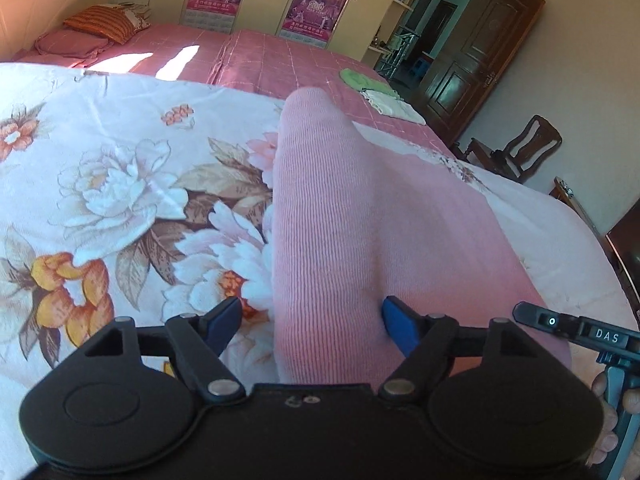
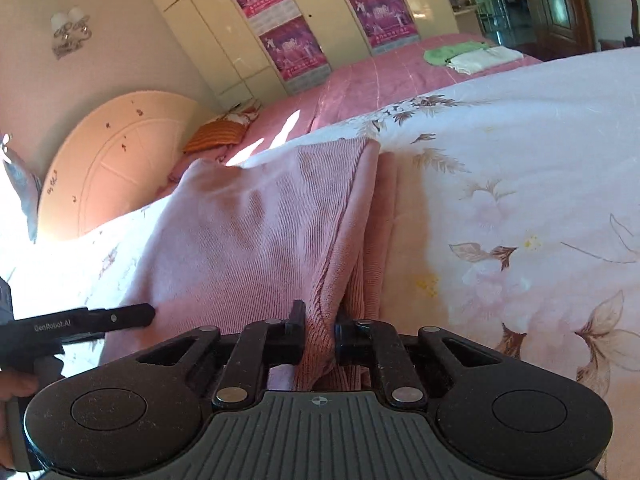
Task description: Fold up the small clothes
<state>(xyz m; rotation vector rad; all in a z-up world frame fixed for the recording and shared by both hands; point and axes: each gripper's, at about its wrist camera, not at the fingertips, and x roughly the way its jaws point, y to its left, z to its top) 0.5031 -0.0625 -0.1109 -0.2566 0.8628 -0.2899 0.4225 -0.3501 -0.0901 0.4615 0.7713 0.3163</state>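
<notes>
Left gripper (image 1: 312,322) with blue fingers spread wide, low over pink ribbed garment (image 1: 340,216) at frame centre, right gripper (image 2: 319,326) pinched tight on a raised fold of that garment (image 2: 248,232), cloth lying on floral quilt (image 2: 520,184)

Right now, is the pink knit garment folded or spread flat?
Partly folded: the pink knit garment has one edge doubled over a lower layer, pinched in the right gripper.

Daylight was bright; sun patches glared on the pink bedspread (image 1: 256,60). Fisheye distortion bent the edges, with dark vignetted corners.
</notes>
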